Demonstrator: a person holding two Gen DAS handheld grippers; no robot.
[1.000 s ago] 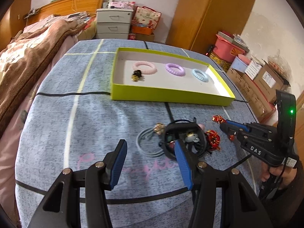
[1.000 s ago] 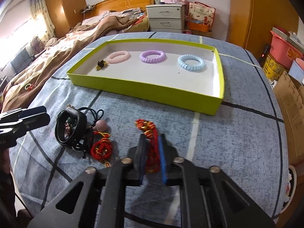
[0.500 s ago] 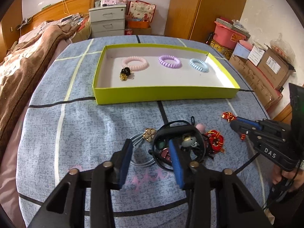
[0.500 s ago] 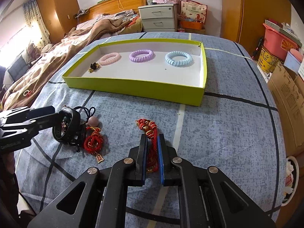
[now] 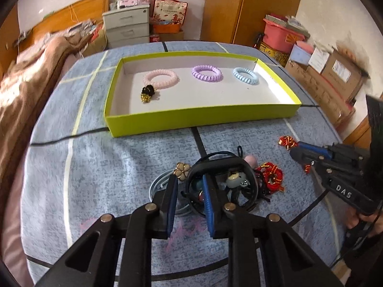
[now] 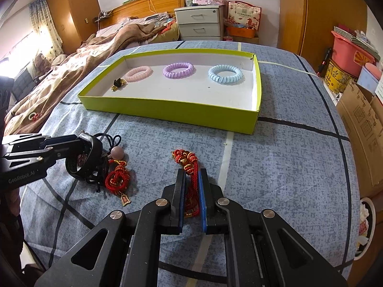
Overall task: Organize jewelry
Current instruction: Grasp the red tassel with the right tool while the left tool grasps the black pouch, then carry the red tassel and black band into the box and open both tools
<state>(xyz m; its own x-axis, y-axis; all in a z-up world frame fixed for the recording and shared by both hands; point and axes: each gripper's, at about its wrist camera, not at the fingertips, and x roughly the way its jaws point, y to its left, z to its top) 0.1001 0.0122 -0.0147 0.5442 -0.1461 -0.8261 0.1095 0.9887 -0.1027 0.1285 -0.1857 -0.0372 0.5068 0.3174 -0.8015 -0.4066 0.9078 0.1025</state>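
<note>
while left gripper [image 5: 190, 191] closes around black band [image 5: 222, 165], right gripper [image 6: 191, 186] clamps red cord [image 6: 192, 184].

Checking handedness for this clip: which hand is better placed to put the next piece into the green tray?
Right, probably. Its tongs are already shut on the red knotted cord, with bare cloth ahead up to the green tray. The left tongs are closing across the black ring's rim.

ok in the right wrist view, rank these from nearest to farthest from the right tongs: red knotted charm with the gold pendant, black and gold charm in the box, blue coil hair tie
1. Red knotted charm with the gold pendant, on the bedspread just left of the right tongs.
2. Blue coil hair tie, right part of the green box.
3. Black and gold charm, left end of the box; close to the hair tie's range, so this order is tentative.
</note>
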